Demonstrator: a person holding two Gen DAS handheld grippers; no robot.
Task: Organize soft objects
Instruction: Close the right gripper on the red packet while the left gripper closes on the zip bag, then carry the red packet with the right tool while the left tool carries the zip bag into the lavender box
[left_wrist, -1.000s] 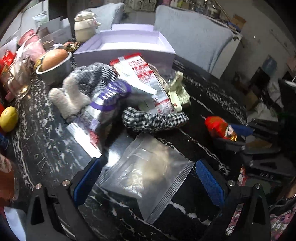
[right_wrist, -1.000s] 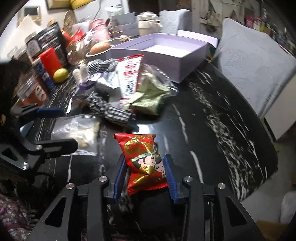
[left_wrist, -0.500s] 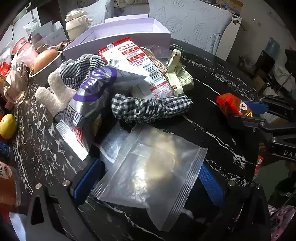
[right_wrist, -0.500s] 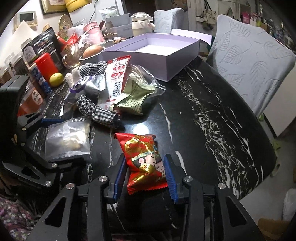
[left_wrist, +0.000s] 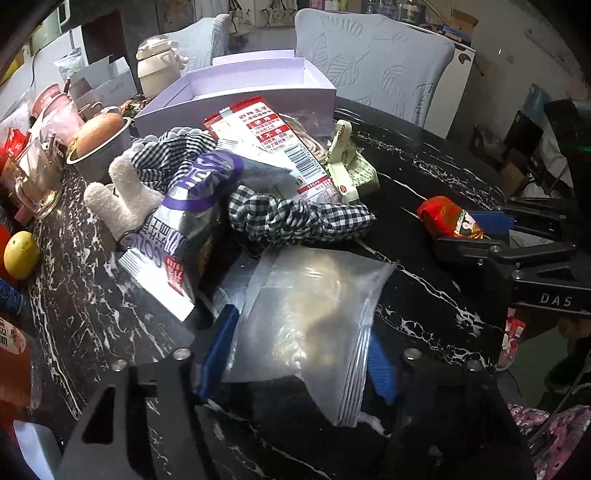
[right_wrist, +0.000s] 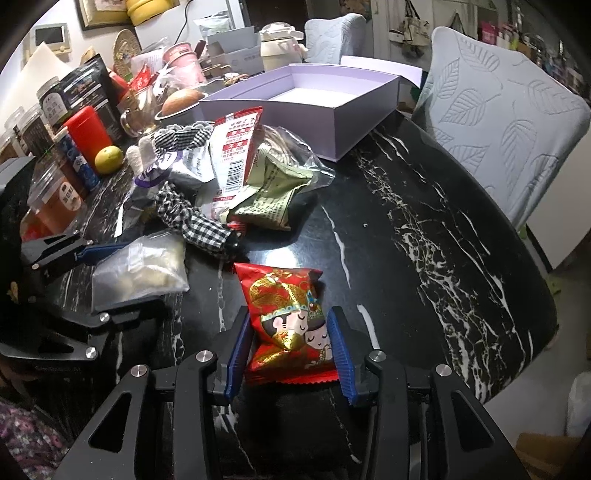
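Observation:
My left gripper (left_wrist: 301, 347) is shut on a clear zip bag (left_wrist: 314, 317) with pale contents, just above the black marble table (left_wrist: 436, 302); the bag also shows in the right wrist view (right_wrist: 144, 273). My right gripper (right_wrist: 290, 350) is shut on a red snack packet (right_wrist: 291, 317) with cartoon faces, seen from the left wrist view (left_wrist: 447, 218) too. A pile lies beyond: checkered cloth (left_wrist: 295, 218), silver-purple packet (left_wrist: 177, 221), red-white packet (left_wrist: 273, 147), green packet (right_wrist: 273, 192), white plush (left_wrist: 122, 195). An open lavender box (right_wrist: 325, 107) stands behind the pile.
Jars, a red can (right_wrist: 88, 129), a lemon (right_wrist: 108, 158), a bowl with bread (left_wrist: 101, 140) and a glass cup (left_wrist: 33, 177) crowd the table's left side. A grey leaf-pattern chair (right_wrist: 498, 122) stands at the right. The table edge curves at the right.
My left gripper has closed in on the clear zip bag and now grips it. My right gripper keeps its hold on the red packet, shifted slightly.

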